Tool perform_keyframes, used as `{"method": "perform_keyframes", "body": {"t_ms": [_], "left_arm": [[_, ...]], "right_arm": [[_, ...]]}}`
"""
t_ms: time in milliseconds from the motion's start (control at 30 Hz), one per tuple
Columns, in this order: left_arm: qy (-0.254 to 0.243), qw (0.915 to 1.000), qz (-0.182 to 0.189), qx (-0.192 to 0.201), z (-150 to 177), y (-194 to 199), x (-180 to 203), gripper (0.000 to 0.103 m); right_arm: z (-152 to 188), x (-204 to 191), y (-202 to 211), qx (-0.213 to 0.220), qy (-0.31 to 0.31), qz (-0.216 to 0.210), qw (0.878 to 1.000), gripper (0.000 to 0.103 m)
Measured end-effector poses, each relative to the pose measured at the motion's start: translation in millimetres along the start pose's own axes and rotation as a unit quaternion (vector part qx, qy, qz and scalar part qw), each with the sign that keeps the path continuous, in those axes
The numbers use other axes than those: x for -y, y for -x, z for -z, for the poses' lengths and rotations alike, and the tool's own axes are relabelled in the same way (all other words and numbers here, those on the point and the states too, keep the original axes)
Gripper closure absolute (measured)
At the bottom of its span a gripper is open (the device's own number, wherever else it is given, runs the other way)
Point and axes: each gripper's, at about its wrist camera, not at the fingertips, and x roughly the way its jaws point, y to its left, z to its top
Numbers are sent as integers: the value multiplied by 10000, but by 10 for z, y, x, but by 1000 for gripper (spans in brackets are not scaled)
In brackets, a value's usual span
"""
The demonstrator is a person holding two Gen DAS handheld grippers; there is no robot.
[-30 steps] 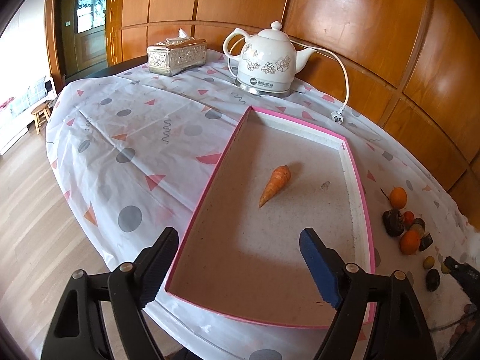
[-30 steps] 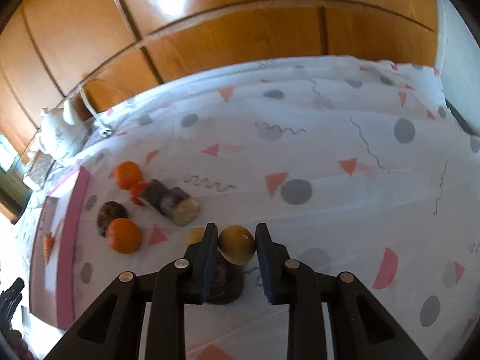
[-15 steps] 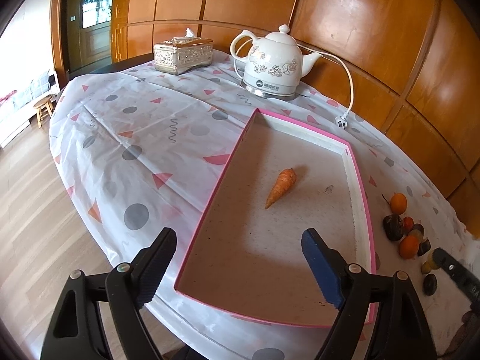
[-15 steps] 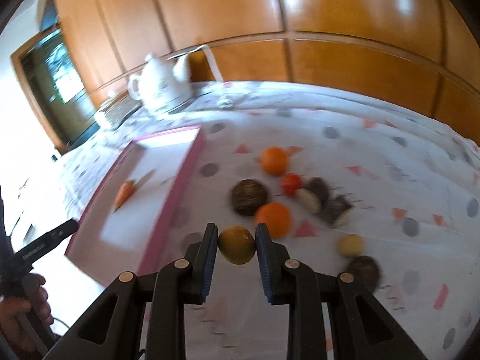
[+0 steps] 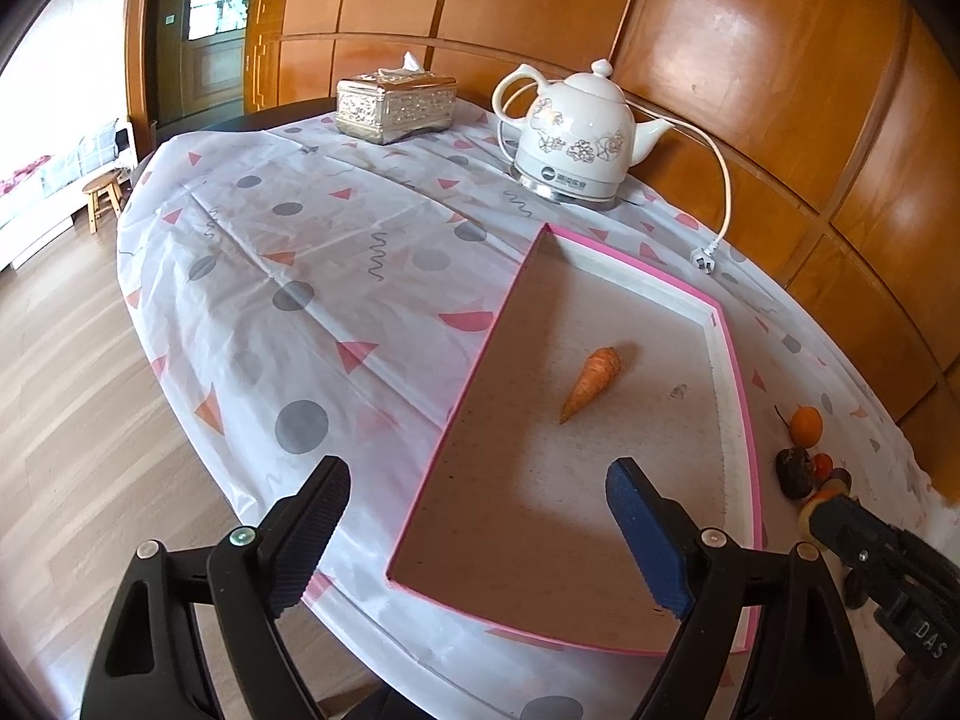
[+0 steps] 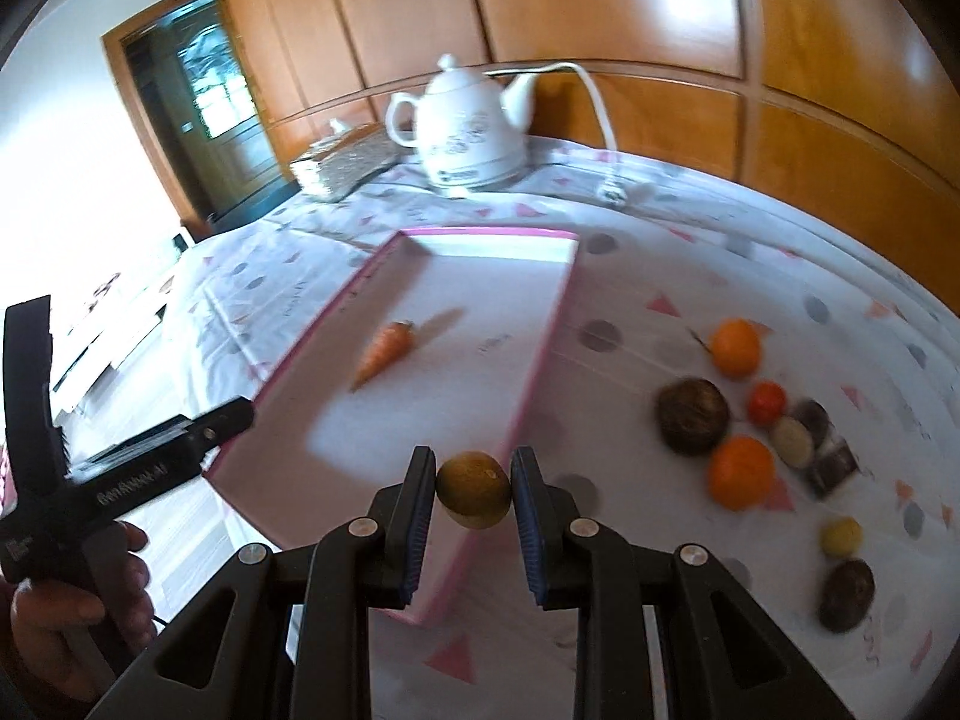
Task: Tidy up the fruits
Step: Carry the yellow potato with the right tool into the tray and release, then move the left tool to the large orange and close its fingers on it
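Right gripper (image 6: 473,489), clamped on a yellow-brown round fruit (image 6: 473,487), has swung from the loose fruit pile to the pink-rimmed tray's (image 6: 543,330) near corner, drop-in likely next; left gripper (image 5: 477,504) hangs open, empty.

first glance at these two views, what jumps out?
The right gripper is shut on a small yellow-brown fruit, held over the near corner of the pink-edged tray. That tray holds only a carrot, lying near its middle. The other fruit, including two oranges, sits in a loose cluster on the patterned tablecloth to the tray's right, with a white kettle behind.
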Motion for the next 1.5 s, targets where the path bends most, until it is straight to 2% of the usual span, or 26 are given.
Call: {"method": "perform_keyframes", "body": {"t_ms": [400,600,700,800,1167,1500], "left_arm": [[48,10000,-22,-53,-1,-30,-53,15],[77,9999,-39,-69,-5,-49,-84,15],[89,9999,-32,-83,-1,-56,-86,15],[69,9999,-11,-83,0,-52,-80,15],[-70,9999,114,-45,11,-14,10,15],[-269,9991,317,-5,38,48,122,15]], "right_arm": [[-314,-280,-466,-288,161,-226,9992,77],[-358,-360,-559,-283,174,-122,9994,76],[-331,-356,-547,-247,180,-27,9995,71],[-296,-305,-500,-186,89,46,9998,70],[-70,29,-118,198,-288,668,9972,66],[244,536,164,334,-1030,1376,9845,65]]}}
